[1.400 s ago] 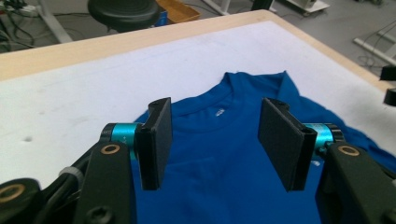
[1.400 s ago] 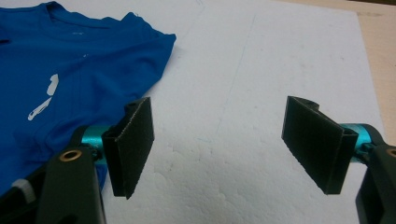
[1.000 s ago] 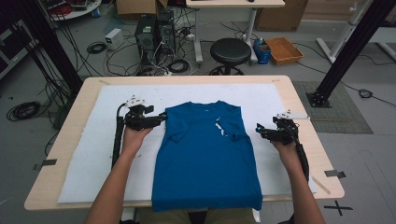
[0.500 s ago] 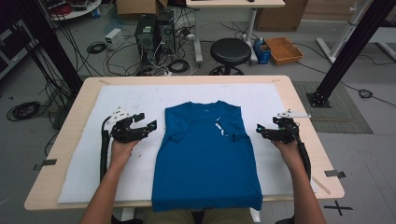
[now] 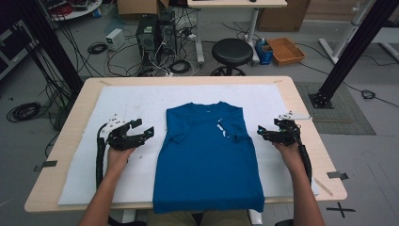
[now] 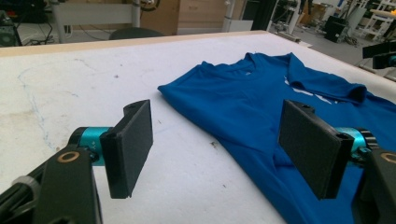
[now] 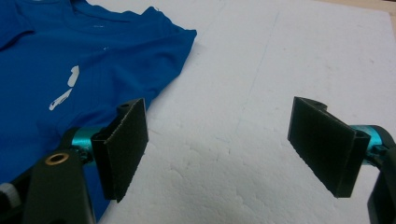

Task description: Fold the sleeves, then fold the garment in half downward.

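A blue T-shirt [image 5: 207,155] lies flat on the white sheet [image 5: 131,101], collar away from me, both sleeves folded in, a small white print on the chest. My left gripper [image 5: 147,132] stands open over the sheet just left of the shirt's left edge. In the left gripper view the shirt [image 6: 261,100] spreads ahead and to the right, and nothing is between the wide jaws [image 6: 219,151]. My right gripper [image 5: 261,133] rests open just right of the shirt's right shoulder. In the right gripper view its jaws [image 7: 219,149] frame bare sheet, with the shirt [image 7: 88,60] at upper left.
The white sheet covers most of a wooden table [image 5: 301,103]. Behind the table are a black stool [image 5: 232,51], computer towers [image 5: 147,32], floor cables and a black frame post [image 5: 346,52]. The shirt's hem hangs at the near table edge [image 5: 207,207].
My left gripper has drawn away from the shirt's left shoulder, moving left and toward me. The shirt's left side now lies folded in. My right gripper has stayed put.
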A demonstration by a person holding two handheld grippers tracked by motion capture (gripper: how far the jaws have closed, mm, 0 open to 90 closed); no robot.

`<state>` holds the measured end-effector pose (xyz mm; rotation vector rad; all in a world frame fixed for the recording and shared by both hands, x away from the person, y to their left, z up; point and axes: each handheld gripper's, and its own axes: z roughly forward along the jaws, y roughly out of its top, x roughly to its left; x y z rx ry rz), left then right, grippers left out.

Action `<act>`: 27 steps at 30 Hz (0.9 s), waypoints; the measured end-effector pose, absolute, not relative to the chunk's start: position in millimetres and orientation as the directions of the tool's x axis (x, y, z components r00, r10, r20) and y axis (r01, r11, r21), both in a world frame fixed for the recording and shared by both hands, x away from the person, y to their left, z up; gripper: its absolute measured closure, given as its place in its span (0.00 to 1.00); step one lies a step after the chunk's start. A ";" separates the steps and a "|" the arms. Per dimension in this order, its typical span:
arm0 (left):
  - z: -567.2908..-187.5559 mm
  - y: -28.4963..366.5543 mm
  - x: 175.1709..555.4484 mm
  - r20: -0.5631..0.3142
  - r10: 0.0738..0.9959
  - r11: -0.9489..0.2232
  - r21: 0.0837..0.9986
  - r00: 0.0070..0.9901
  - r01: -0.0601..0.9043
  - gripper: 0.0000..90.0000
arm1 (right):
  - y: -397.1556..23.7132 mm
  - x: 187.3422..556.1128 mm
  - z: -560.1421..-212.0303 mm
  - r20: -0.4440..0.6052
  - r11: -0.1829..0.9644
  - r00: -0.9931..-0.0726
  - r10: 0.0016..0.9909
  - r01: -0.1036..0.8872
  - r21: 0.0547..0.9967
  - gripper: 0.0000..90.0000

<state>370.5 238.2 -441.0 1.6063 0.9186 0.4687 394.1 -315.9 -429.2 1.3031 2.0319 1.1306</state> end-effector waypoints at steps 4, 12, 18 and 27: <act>-440.0 238.0 370.2 -0.165 0.779 -0.030 0.954 0.605 0.299 0.30 | -317.1 393.2 -429.3 0.044 0.209 -0.443 0.895 0.505 0.837 0.22; -440.7 235.9 370.7 -0.160 0.792 -0.042 0.949 0.589 0.313 0.30 | -318.7 394.2 -431.6 0.061 0.194 -0.436 0.898 0.516 0.835 0.22; -442.6 233.7 373.8 -0.157 0.802 -0.047 0.946 0.576 0.322 0.30 | -319.7 394.0 -432.0 0.059 0.196 -0.436 0.898 0.516 0.834 0.22; -437.6 231.3 382.2 -0.151 0.830 -0.053 0.937 0.537 0.345 0.30 | -320.8 393.8 -430.3 0.072 0.184 -0.436 0.897 0.516 0.837 0.22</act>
